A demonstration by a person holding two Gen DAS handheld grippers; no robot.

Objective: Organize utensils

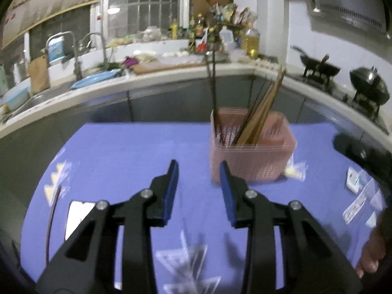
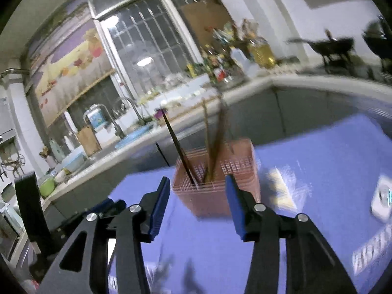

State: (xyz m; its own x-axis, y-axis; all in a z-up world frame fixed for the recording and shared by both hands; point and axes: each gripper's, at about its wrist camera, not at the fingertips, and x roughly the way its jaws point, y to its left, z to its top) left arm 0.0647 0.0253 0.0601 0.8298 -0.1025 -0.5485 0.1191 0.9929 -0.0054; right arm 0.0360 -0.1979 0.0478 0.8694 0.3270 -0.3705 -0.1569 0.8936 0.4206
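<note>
Currently, both my grippers hang above the blue table (image 1: 127, 147) with nothing in them. My left gripper (image 1: 199, 191) has its jaws spread wide; the pink holder (image 1: 252, 152) stands just ahead of the right jaw. My right gripper (image 2: 197, 203) is likewise spread, and the same holder (image 2: 215, 183) sits ahead, between the jaw tips. The chopsticks (image 1: 262, 112) stand tilted inside the holder, leaning on its rim (the mesh walls keep them upright). Open jaws suit a fresh pick. Clear packets (image 1: 183, 264) lie below and behind my left jaws; blur hides their contents. I judge most sorting done.
</note>
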